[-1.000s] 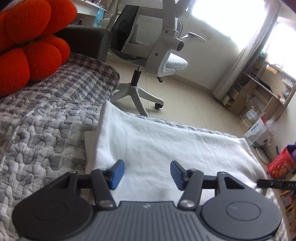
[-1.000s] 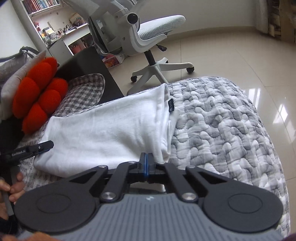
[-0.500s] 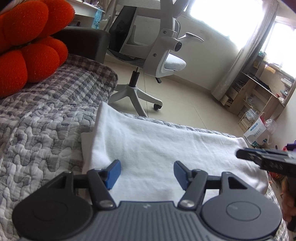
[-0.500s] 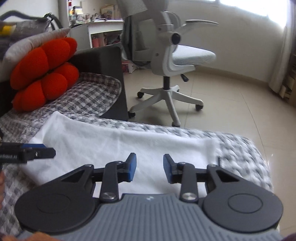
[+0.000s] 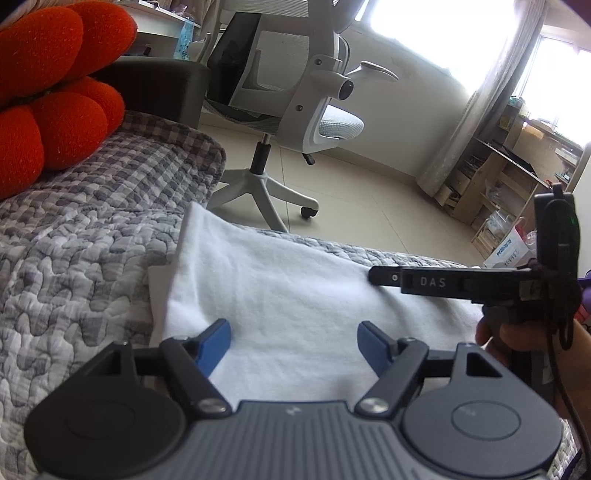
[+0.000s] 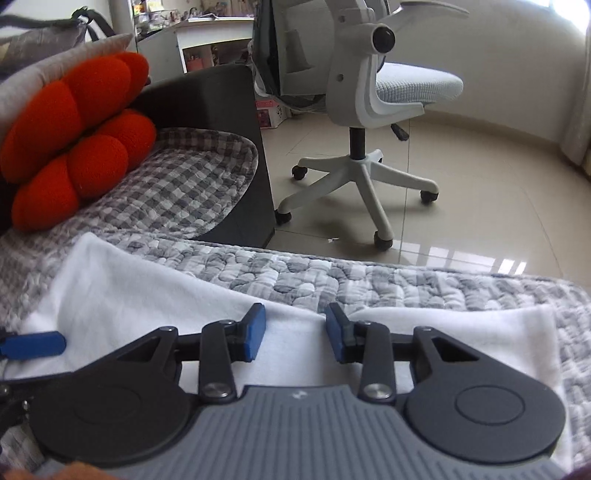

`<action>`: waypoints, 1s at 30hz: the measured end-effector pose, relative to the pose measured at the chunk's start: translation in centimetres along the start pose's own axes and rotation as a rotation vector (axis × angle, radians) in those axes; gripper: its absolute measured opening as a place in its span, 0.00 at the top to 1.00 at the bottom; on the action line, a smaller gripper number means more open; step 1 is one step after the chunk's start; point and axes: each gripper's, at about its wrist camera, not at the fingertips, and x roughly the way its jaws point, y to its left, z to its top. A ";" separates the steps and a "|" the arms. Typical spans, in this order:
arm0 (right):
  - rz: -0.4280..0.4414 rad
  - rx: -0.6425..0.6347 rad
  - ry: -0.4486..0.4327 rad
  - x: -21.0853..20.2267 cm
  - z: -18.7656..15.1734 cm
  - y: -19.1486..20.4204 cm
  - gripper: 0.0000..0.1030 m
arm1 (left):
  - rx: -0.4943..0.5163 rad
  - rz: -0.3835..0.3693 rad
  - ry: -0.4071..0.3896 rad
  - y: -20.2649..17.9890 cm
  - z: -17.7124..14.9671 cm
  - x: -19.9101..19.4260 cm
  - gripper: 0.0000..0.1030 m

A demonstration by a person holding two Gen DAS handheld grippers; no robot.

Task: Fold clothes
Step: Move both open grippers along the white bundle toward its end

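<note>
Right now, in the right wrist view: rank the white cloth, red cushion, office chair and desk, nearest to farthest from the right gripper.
1. White cloth: directly under the right gripper, on the quilt.
2. Red cushion: up left, at the sofa's end.
3. Office chair: ahead, on the floor beyond the sofa.
4. Desk: behind the chair, top left.

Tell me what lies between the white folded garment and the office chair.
In the right wrist view, only grey quilted cover and bare floor tiles separate the white garment from the office chair.
</note>
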 end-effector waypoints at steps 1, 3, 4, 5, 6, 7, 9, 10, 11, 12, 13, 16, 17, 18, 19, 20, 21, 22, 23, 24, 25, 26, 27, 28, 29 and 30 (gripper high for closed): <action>-0.024 0.002 -0.016 -0.5 -0.1 -0.2 0.65 | 0.000 -0.002 0.001 0.0 0.0 0.0 0.25; -0.053 0.000 -0.032 -1.1 -1.2 -1.2 0.65 | -0.010 -0.009 0.004 0.3 0.1 0.0 0.25; -0.065 -0.003 -0.037 -1.3 -1.8 -1.8 0.65 | -0.019 -0.015 0.004 0.4 0.2 0.0 0.25; -0.061 -0.003 -0.051 -1.7 -2.4 -2.3 0.65 | -0.026 -0.019 0.005 0.6 0.3 0.0 0.25; -0.044 -0.001 -0.071 -2.2 -3.0 -2.8 0.65 | -0.030 -0.022 0.006 0.7 0.3 0.0 0.25; -0.033 0.001 -0.085 -2.7 -3.4 -3.3 0.65 | -0.031 -0.025 0.007 0.7 0.3 0.0 0.25; -0.019 0.022 -0.101 -3.3 -3.7 -4.4 0.66 | -0.034 -0.032 0.007 0.8 0.3 0.0 0.25; -0.017 0.054 -0.102 -3.6 -3.7 -5.1 0.67 | -0.036 -0.036 0.007 0.9 0.3 0.0 0.25; -0.023 0.073 -0.102 -4.0 -3.9 -5.6 0.68 | -0.039 -0.040 0.007 1.0 0.4 -0.1 0.25; -0.025 0.081 -0.104 -4.4 -4.0 -5.9 0.71 | -0.042 -0.044 0.007 1.0 0.4 -0.1 0.25; -0.030 0.079 -0.105 -4.9 -4.3 -6.1 0.70 | -0.047 -0.047 0.006 1.1 0.5 -0.1 0.25; -0.083 0.036 -0.082 -6.2 -4.9 -6.6 0.69 | -0.033 -0.026 -0.016 1.0 0.6 -0.6 0.25; -0.085 0.052 -0.075 -6.7 -5.0 -7.0 0.69 | -0.027 -0.018 -0.025 0.9 0.7 -0.8 0.25; -0.100 0.075 -0.065 -7.2 -5.0 -7.5 0.64 | -0.021 -0.009 -0.033 0.9 0.7 -1.0 0.25; -0.116 0.105 -0.060 -7.8 -4.9 -7.9 0.64 | -0.019 -0.003 -0.039 0.9 0.8 -1.1 0.25; -0.129 0.132 -0.063 -8.6 -4.9 -8.1 0.62 | -0.021 0.000 -0.043 0.9 0.9 -1.3 0.25; -0.145 0.155 -0.068 -9.4 -4.9 -8.1 0.55 | -0.027 0.000 -0.046 1.0 1.0 -1.5 0.25; -0.154 0.164 -0.069 -10.0 -4.9 -7.9 0.55 | -0.032 0.000 -0.047 1.1 1.0 -1.6 0.24; -0.159 0.161 -0.066 -10.5 -5.0 -7.5 0.55 | -0.031 0.008 -0.045 1.2 1.0 -1.5 0.24; -0.164 0.158 -0.064 -11.0 -5.0 -7.1 0.56 | -0.028 0.021 -0.041 1.3 0.9 -1.4 0.24; -0.156 0.164 -0.071 -11.5 -5.2 -6.7 0.56 | -0.025 0.031 -0.034 1.4 0.7 -1.2 0.24; -0.138 0.176 -0.086 -12.0 -5.4 -6.3 0.56 | -0.022 0.035 -0.030 1.5 0.5 -1.1 0.24; -0.117 0.191 -0.094 -12.3 -5.5 -5.9 0.56 | -0.015 0.040 -0.033 1.5 0.3 -1.0 0.24; -0.105 0.202 -0.093 -12.3 -5.7 -5.5 0.57 | -0.005 0.046 -0.035 1.4 0.2 -0.9 0.24; -0.108 0.187 -0.086 -12.1 -5.8 -4.8 0.57 | 0.002 0.052 -0.037 1.3 0.2 -1.0 0.25; -0.117 0.155 -0.075 -11.8 -5.9 -4.0 0.57 | 0.006 0.057 -0.038 1.2 0.2 -1.0 0.25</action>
